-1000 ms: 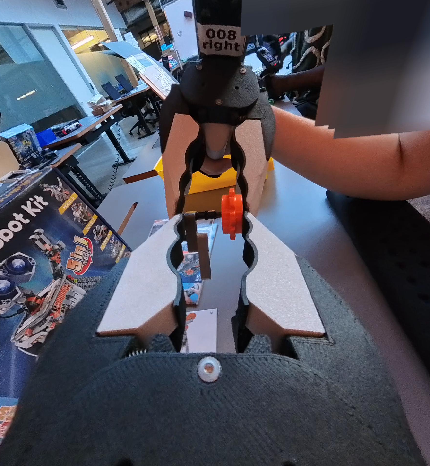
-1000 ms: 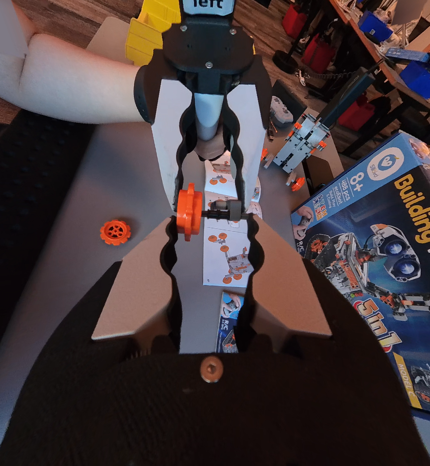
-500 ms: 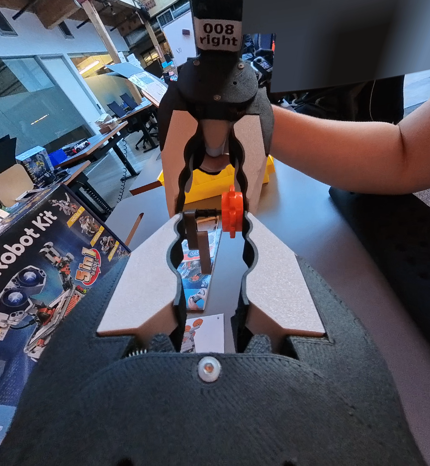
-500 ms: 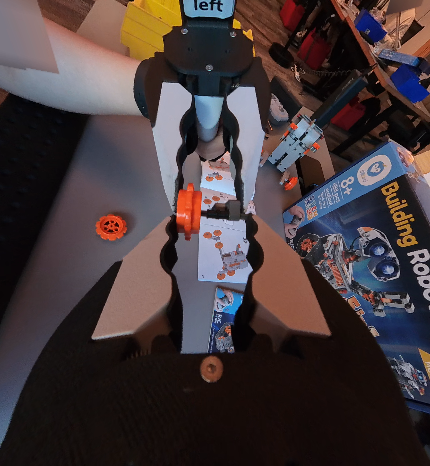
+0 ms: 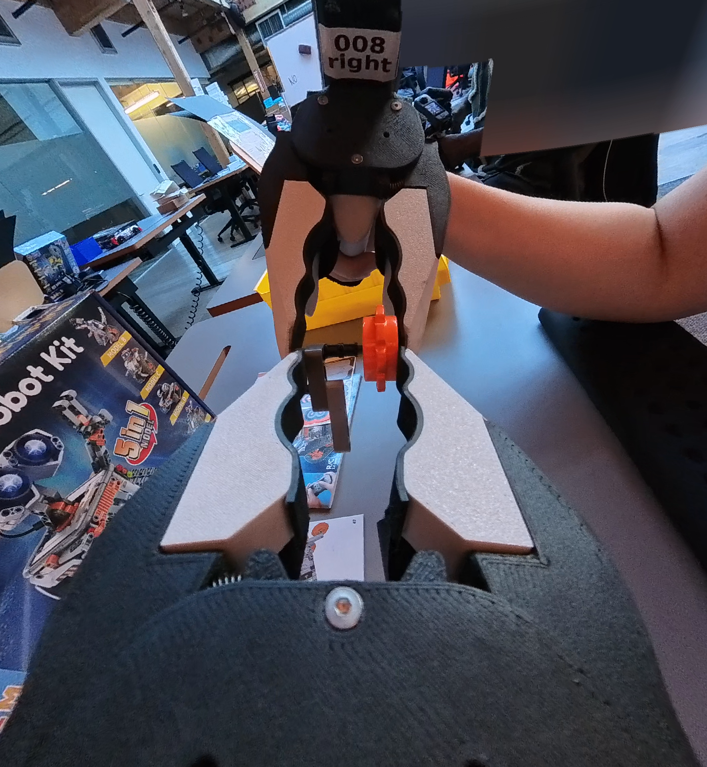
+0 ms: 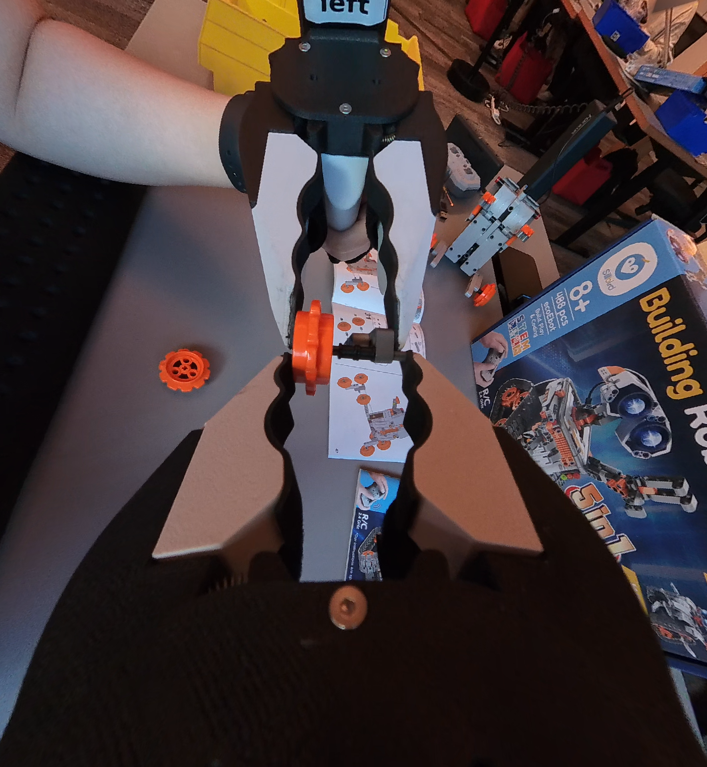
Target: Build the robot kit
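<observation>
The left gripper point(image 5: 352, 361) and right gripper point(image 6: 345, 359) met tip to tip above the grey table point(image 6: 202, 257). Both jaw pairs stood partly spread. A small assembly spanned the gap at their tips: an orange wheel point(image 5: 379, 346) on a black axle point(image 5: 341, 348) with a brown beam point(image 5: 331, 398). I could not tell which pair actually pinched it.

In the right wrist view a loose orange wheel point(image 6: 184, 369) lay to the left, an instruction sheet point(image 6: 368, 423) lay under the tips, and a blue kit box point(image 6: 592, 415) lay to the right. A half-built model point(image 6: 488, 224) stood farther off.

Both grippers lifted, kit box point(image 6: 617, 415) lower in view, gear assembly point(image 6: 343, 348) unchanged between jaws
</observation>
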The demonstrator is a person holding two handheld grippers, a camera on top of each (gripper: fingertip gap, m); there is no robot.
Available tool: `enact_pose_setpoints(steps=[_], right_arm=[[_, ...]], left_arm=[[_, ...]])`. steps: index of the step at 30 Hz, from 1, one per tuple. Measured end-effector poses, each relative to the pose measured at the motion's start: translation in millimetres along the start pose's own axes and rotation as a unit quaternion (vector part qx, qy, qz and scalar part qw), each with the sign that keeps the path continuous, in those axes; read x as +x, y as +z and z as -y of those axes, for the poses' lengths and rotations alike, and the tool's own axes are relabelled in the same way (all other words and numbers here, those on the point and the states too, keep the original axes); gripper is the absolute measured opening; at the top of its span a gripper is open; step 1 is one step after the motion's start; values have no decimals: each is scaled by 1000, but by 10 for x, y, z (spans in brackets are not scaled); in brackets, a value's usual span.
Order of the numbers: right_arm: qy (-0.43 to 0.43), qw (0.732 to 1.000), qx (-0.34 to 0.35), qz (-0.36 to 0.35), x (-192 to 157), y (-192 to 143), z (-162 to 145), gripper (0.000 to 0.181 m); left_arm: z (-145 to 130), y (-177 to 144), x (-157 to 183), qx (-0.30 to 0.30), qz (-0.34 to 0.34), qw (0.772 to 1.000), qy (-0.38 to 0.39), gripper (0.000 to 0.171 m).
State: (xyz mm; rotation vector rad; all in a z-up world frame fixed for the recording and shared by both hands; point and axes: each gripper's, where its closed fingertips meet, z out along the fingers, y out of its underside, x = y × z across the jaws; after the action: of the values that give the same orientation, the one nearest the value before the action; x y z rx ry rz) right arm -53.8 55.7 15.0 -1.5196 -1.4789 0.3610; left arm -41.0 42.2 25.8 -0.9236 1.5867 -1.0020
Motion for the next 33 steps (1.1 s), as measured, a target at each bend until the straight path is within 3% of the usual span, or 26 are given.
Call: enact_pose_setpoints(steps=[11,14,17,27,33], right_arm=[[17,1000,3,11,0,16,-28,51],[114,991,50,48,30,1,66,52],[226,966,89,89,101,7,108,51],[260,955,93,109,109,48,25,52],[337,922,117,153,119,24,41,52]], left_arm=[[-25,5,-5,1,-4,1000,-12,40],[53,-34,-41,27,-36,992,-114,40],[96,-71,-140,60,-65,968,-233,40],[-15,-50,-152,53,-83,957,-273,40],[-2,-59,-162,69,-109,936,-328,40]])
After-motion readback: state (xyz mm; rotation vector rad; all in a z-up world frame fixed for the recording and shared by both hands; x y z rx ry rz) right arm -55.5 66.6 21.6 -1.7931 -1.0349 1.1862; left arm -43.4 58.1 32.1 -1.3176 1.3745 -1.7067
